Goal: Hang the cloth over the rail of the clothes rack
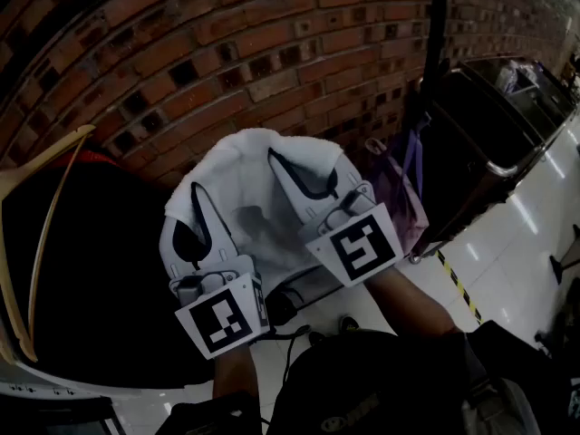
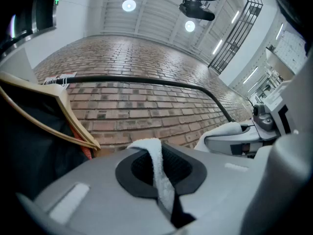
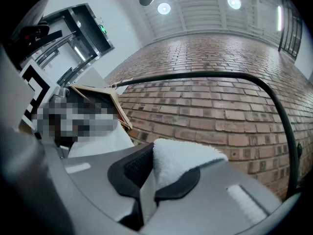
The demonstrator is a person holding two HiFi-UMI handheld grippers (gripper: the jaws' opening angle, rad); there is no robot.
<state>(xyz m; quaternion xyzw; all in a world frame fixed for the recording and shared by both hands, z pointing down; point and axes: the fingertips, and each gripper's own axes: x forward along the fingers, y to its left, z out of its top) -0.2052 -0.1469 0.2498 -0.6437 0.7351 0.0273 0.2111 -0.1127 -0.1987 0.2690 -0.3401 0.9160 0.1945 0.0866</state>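
A white terry cloth (image 1: 243, 181) is bunched up between both grippers, in front of the brick wall. My left gripper (image 1: 194, 217) is shut on the cloth's left edge. In the left gripper view a narrow strip of cloth (image 2: 160, 173) runs pinched between the jaws. The right gripper (image 1: 304, 176) is shut on the cloth's right edge, and a thick fold of cloth (image 3: 182, 161) bulges out of its jaws. The black rail (image 2: 146, 82) of the rack crosses above and beyond the jaws, and in the right gripper view the rail (image 3: 220, 75) curves down at the right.
A wooden hanger (image 1: 41, 216) with a black garment (image 1: 100, 279) hangs at the left, close to the left gripper. A black upright pole (image 1: 436, 25) and a purple bag (image 1: 399, 193) stand at the right, with a dark cart (image 1: 489, 125) beyond. The brick wall (image 1: 272, 53) is just behind the rail.
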